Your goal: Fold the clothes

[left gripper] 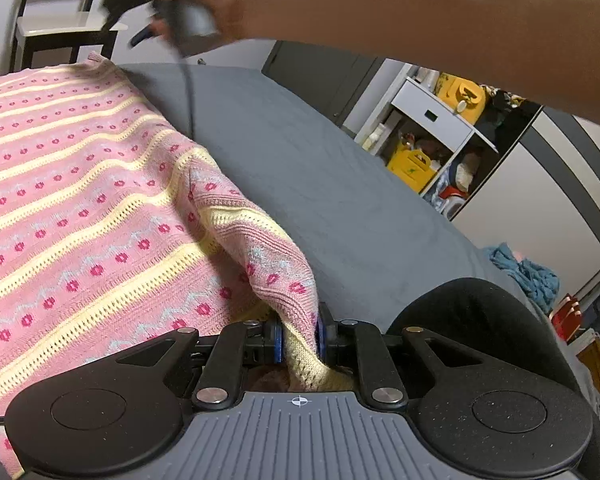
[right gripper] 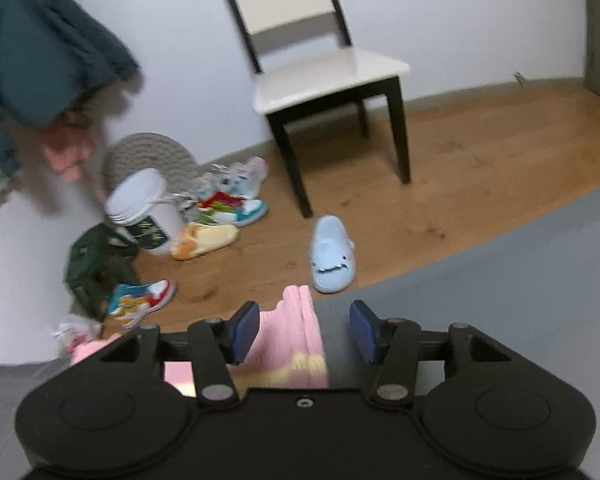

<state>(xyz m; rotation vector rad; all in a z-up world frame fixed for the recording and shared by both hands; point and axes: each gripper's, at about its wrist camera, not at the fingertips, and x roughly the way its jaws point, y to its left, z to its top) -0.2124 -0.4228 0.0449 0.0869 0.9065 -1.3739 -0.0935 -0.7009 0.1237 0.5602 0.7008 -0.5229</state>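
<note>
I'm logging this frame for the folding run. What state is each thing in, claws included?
Left claw: shut on the pink knit's near corner.
Right claw: open, above the knit's far edge, gripping nothing.
Pink knit: spread mostly flat on the bed, near corner lifted.
Grey bed sheet: smooth, partly covered by the knit.
Chair: upright, seat bare.
Shark slipper: alone on the floor.
</note>
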